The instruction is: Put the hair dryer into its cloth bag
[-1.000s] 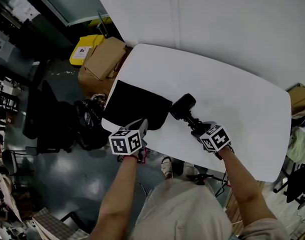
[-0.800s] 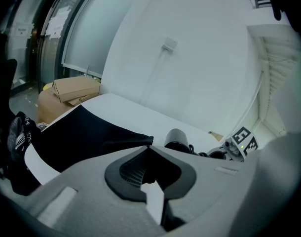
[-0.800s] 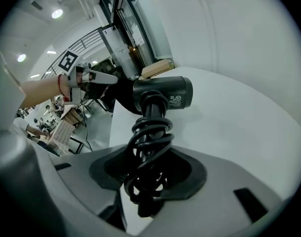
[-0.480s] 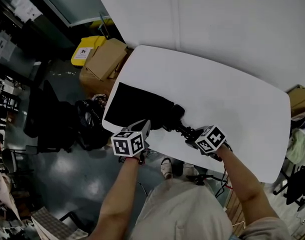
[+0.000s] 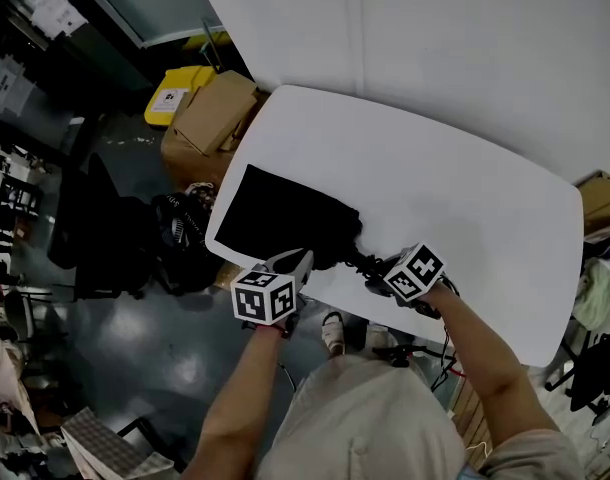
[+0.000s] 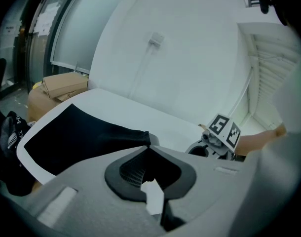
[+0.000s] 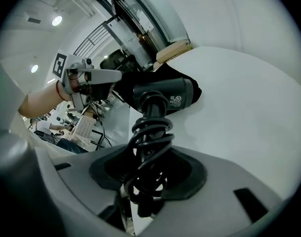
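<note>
The black cloth bag lies flat on the white table, near its left front edge. The black hair dryer has its head in the bag's mouth; its body and cord-wrapped handle stick out. My right gripper is shut on that handle, the coiled cord bunched between its jaws. My left gripper is shut on the near edge of the bag's mouth, holding it slightly raised. From the left gripper view the right gripper appears beyond the bag.
Cardboard boxes and a yellow bin stand on the floor off the table's left end, with a dark bundle below the bag's corner. The table's front edge runs just under both grippers.
The right gripper has carried the dryer leftward, so its head went from the open table into the bag's mouth. The left gripper has shifted a little to the right with the bag's edge.
</note>
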The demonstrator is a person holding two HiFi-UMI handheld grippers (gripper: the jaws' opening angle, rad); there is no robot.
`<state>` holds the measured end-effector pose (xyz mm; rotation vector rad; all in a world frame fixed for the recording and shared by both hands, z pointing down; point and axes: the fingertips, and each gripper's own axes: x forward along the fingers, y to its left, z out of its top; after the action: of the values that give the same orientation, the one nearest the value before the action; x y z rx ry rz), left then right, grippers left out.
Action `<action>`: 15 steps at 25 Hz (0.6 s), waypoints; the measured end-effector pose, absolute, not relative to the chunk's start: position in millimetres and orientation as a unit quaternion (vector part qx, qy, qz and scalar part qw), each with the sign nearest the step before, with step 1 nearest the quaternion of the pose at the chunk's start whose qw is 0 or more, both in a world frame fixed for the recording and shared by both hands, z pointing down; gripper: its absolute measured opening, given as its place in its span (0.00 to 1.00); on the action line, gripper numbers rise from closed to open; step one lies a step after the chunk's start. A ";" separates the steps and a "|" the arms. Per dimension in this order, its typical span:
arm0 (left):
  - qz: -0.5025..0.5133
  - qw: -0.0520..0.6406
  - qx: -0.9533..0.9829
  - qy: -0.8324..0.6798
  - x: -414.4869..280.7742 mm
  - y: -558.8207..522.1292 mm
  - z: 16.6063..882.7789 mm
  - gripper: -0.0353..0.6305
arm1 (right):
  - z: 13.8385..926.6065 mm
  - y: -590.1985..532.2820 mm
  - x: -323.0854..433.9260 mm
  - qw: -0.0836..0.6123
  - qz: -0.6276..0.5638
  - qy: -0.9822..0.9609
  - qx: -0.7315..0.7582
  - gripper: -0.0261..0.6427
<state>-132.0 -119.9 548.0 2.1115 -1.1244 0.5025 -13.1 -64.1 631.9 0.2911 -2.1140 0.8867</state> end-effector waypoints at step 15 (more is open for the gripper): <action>0.213 0.337 0.848 -0.350 -88.7 -81.2 543.3 0.08 | 626.5 -68.4 -28.2 0.426 0.326 -0.840 0.087 0.33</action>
<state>-88.7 -81.2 543.3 2.2091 -0.9130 0.5540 -28.2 -68.4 626.5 0.2166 -2.0986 0.8140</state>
